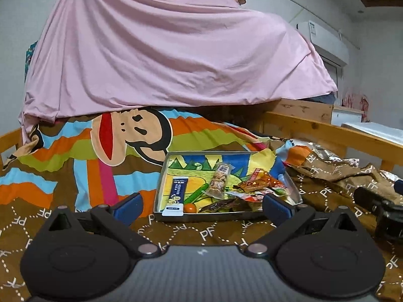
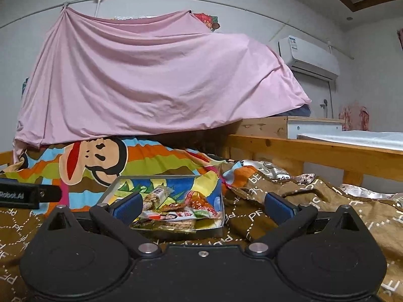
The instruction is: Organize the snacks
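Metal tray (image 1: pixel 161 176) sits on bed, on brown blanket (image 1: pixel 226 234), long axis running left to right, snacks inside. Blue stick pack (image 1: pixel 176 193) lies at tray's left end, pointing toward far edge. Left gripper (image 1: pixel 201 207) spread wide, empty, just short of tray. Right gripper (image 2: pixel 201 206) equally wide, empty.
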Available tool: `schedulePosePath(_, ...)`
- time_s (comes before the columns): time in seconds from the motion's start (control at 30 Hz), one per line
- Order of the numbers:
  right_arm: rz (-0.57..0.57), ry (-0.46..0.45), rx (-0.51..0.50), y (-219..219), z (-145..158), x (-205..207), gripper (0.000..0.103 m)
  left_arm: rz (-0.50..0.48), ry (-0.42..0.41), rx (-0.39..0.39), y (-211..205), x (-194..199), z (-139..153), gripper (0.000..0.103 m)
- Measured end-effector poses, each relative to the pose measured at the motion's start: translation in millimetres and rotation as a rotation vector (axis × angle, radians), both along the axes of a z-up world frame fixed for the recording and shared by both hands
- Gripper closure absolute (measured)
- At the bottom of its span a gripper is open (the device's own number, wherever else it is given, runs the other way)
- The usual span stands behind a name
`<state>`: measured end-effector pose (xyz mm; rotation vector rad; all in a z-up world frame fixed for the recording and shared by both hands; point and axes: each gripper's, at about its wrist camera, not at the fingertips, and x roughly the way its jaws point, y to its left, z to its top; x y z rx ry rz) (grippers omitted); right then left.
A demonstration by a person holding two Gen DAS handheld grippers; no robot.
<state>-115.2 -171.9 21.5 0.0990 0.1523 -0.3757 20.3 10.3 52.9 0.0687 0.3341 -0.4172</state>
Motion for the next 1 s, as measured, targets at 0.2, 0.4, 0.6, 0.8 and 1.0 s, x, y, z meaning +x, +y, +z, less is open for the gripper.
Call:
schedulePosePath(0.2,0.008,0.008,-0.024,9,-1,-11,0.001,0.002,0.000,0.001,1,-5,-1,0.000)
schedulePosePath(0.4,0.017,0.024,-0.014,9,-4,-9,0.001,0.044,-0.018,-0.028,14,-10,-4,0.000)
schedulePosePath(0.6,0.057,0.035,-0.021,14,-5,-2,0.001,0.124,-0.009,0.001,23,-5,-13,0.000)
schedulePosePath(0.8,0.097,0.052,-0.033,20,-8,5,0.001,0.108,0.003,0.013,27,0,-22,0.000)
schedulePosePath(1.0,0.123,0.094,-0.016,23,-13,19,0.001,0.084,0.030,0.081,24,11,-41,0.000)
